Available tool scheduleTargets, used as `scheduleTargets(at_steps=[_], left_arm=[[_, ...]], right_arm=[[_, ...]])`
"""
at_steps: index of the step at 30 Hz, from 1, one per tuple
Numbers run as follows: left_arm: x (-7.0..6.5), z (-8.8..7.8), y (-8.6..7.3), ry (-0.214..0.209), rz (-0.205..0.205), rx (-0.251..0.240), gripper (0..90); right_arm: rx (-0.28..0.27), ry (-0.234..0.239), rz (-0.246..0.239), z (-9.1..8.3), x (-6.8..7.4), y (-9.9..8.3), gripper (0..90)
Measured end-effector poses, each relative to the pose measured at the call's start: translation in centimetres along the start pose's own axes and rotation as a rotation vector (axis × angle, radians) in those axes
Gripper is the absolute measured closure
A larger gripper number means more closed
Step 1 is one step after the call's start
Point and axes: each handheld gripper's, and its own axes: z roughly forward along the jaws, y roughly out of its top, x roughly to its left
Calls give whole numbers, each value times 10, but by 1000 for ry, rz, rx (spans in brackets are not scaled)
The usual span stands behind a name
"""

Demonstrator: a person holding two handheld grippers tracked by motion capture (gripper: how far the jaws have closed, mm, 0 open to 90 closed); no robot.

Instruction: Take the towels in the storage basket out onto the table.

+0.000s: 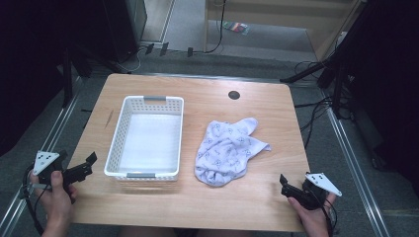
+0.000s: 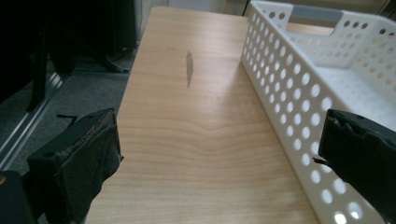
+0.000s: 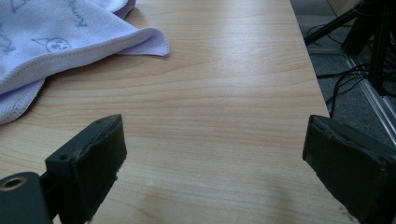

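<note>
Left tool point(image 1: 84, 168) at the near left corner of the worktop point(image 1: 257, 103), jaws wide, holding nothing, just left of the basket. White perforated basket point(image 1: 118, 133) sits left of centre, nothing inside it. Pale lilac printed cloth point(image 1: 225, 150) lies crumpled right of the basket, apart from it, flat on the worktop. Right tool point(image 1: 289, 186) at the near right corner, jaws wide, holding nothing, near the cloth but not touching.
</note>
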Motion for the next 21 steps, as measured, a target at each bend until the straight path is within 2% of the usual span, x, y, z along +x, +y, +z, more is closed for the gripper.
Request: scheduleTargets(at_steps=[4,7,11,15,21], left_arm=[[3,1,-9,13,33,29,0],[5,2,-14,8,20,52,0],[5,4,-20,4,44,82,0],[3,7,-23,5,44,87,0],[-4,11,-25,22,93,109,0]], right_arm=[[-3,1,0,0,0,0,58],[-3,3,-2,0,0,0,58],[-3,4,-2,0,0,0,58],[-4,4,-6,0,0,0,58],[-1,2,-6,0,1,0,58]])
